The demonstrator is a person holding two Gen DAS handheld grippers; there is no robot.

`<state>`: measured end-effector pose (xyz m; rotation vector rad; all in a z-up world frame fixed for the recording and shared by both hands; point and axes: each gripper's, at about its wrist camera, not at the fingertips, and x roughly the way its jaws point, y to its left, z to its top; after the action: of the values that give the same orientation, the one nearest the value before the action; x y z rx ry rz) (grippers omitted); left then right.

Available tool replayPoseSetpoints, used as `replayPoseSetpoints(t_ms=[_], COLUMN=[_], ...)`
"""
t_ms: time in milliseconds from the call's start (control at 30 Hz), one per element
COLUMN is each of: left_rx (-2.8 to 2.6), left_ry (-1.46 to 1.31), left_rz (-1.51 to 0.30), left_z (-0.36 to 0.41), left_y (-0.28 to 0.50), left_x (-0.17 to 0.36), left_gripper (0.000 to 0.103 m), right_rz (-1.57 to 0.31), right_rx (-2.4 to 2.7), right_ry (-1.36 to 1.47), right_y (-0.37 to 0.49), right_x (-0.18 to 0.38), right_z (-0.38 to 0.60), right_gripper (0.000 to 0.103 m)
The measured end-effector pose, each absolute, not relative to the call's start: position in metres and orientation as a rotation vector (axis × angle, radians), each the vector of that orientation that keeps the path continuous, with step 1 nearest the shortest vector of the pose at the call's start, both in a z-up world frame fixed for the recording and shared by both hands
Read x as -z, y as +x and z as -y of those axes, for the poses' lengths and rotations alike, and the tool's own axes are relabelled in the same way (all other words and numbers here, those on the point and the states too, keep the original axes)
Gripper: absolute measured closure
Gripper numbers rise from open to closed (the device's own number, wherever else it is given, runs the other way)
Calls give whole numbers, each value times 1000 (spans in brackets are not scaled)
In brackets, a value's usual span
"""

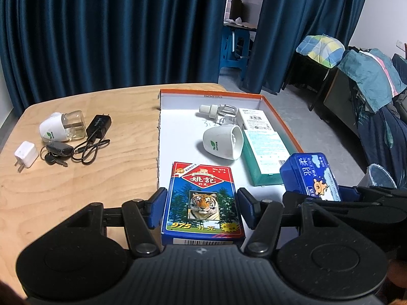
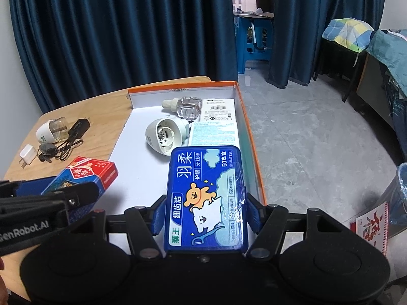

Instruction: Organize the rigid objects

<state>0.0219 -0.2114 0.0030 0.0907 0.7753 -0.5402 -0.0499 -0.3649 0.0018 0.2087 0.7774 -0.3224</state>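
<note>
My left gripper (image 1: 202, 198) is shut on a blue and red playing card box (image 1: 202, 203) with a tiger picture, held above the near end of the orange-rimmed white box lid (image 1: 279, 117). My right gripper (image 2: 206, 211) is shut on a blue floss pick box (image 2: 207, 195), held above the lid's near right corner (image 2: 250, 132). In the lid lie a white plug-in vaporizer shell (image 1: 222, 141), a clear refill bottle (image 1: 218, 111), a white carton (image 1: 257, 120) and a teal bandage box (image 1: 264, 152). The card box also shows in the right wrist view (image 2: 86, 178).
On the wooden table (image 1: 76, 183) left of the lid lie a second vaporizer with bottle (image 1: 61, 125), a black charger with cable (image 1: 98, 127), keys (image 1: 57, 152) and a white plug (image 1: 25, 156). Blue curtains hang behind. A bin (image 2: 399, 193) stands on the floor at right.
</note>
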Motion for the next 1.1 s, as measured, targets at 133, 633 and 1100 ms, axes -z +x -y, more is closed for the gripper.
replayPoseSetpoints(t_ms=[133,633,1100], left_rx=[540,559,557], left_ry=[92,102,106], left_rz=[-774,-769,-766], left_z=[211,217,219], left_y=[22,13,11], left_x=[-4,-8,-9], left_gripper=[42,42,42], right_rz=[-775,-757,-726], right_rx=[327,362,339], right_ry=[172,157,192], right_y=[-52,-65,-65], right_x=[-12,-22,-21], right_z=[362,367,367], right_gripper=[28,28,28])
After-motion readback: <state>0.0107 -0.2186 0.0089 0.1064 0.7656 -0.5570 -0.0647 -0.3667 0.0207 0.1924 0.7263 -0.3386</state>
